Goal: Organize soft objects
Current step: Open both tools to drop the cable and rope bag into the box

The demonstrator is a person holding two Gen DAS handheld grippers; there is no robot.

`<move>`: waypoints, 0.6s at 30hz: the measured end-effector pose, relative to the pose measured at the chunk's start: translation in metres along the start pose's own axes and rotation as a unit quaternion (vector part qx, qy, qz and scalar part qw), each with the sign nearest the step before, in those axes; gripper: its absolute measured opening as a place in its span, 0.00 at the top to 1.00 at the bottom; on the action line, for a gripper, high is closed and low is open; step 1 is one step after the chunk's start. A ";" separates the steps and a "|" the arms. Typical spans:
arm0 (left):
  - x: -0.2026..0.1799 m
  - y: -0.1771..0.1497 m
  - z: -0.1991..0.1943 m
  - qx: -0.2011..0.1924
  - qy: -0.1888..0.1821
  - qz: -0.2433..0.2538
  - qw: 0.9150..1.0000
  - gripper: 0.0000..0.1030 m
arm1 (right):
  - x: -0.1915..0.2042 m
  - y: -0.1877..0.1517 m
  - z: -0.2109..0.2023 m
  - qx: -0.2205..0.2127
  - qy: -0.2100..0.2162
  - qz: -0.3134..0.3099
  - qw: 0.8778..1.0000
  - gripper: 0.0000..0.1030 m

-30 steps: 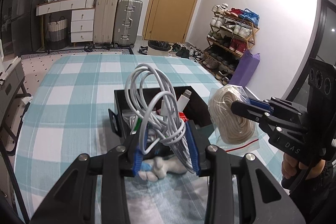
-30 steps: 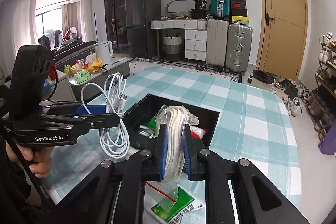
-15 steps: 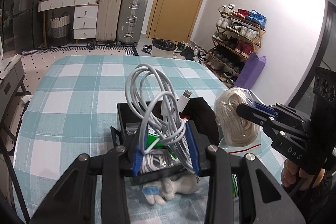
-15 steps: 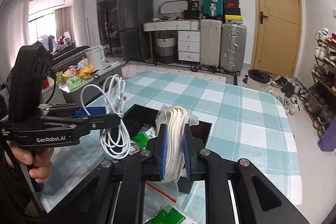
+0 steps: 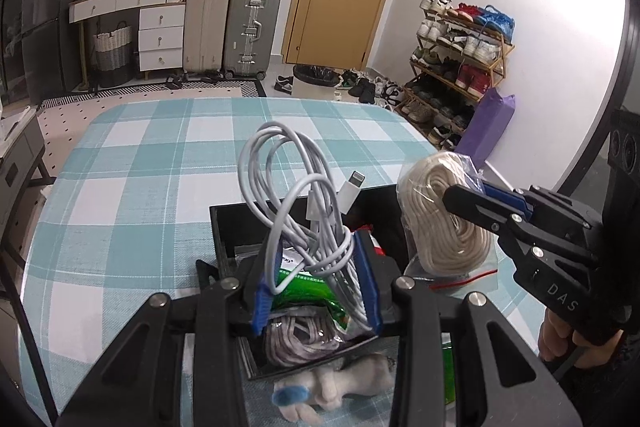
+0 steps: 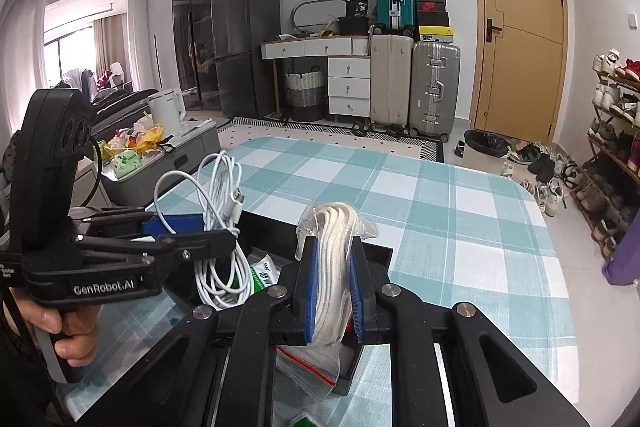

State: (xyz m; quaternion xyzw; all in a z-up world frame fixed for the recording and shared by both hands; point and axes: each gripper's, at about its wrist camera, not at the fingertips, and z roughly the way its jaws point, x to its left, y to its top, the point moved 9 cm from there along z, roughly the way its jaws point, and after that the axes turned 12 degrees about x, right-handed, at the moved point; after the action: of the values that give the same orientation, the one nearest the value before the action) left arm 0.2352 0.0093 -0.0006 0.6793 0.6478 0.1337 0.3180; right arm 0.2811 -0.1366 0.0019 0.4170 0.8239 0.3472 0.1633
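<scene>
My left gripper point(image 5: 316, 287) is shut on a coiled white charging cable point(image 5: 296, 195) and holds it above the black box point(image 5: 232, 227). The cable also shows in the right wrist view point(image 6: 220, 227). My right gripper point(image 6: 333, 291) is shut on a clear zip bag of cream rope point(image 6: 332, 267), held above the box's right side; the bag also shows in the left wrist view point(image 5: 444, 215). Inside the box lie a green packet point(image 5: 308, 287) and a grey cord bundle point(image 5: 300, 339). A white plush toy point(image 5: 340, 387) lies on the table in front of the box.
The box stands on a table with a teal checked cloth point(image 5: 140, 179). A green packet point(image 5: 448, 367) lies beside the box at the near right. Suitcases point(image 6: 416, 83), a drawer unit and a shoe rack point(image 5: 460, 67) stand beyond the table.
Both grippers have risen and pulled back a little with their loads. The box and the plush toy now sit lower and nearer in both views.
</scene>
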 end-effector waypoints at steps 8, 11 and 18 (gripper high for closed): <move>-0.004 -0.002 0.021 0.022 -0.005 0.001 1.000 0.66 | 0.003 0.000 0.020 0.011 0.000 -0.007 1.000 0.87; -0.008 -0.006 0.026 0.029 0.001 0.011 1.000 0.66 | 0.004 -0.001 0.026 0.017 0.000 -0.012 1.000 0.87; -0.009 -0.013 0.035 0.045 0.022 0.026 0.998 0.66 | 0.005 -0.009 0.042 0.036 -0.003 -0.025 0.999 0.87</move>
State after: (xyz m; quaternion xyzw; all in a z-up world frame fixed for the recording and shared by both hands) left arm 0.2445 -0.0092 -0.0330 0.7061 0.6425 0.1275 0.2690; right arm 0.2960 -0.1178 -0.0338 0.4029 0.8458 0.3114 0.1592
